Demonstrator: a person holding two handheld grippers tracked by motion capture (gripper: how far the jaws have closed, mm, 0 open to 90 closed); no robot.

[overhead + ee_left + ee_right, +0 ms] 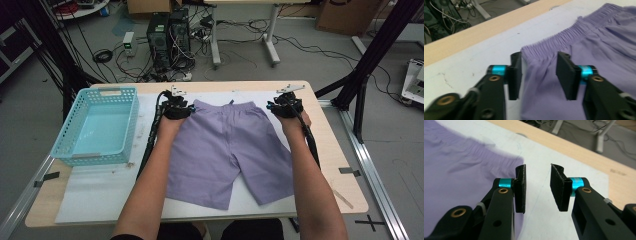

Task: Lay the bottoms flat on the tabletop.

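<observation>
Purple shorts [227, 150] lie flat on a white sheet [100, 192] on the table [350, 195], waistband far, legs toward the person; left gripper [176, 106] at the waistband's left corner, right gripper [286, 105] at its right corner, forearms along both sides; jaw state unreadable from above; blue basket [80, 132] sits left of the shorts, apart.

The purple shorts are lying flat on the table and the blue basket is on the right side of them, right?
Not quite. The purple shorts do lie flat on the table, but the blue basket sits on their left side, not their right. The high view shows this.
</observation>
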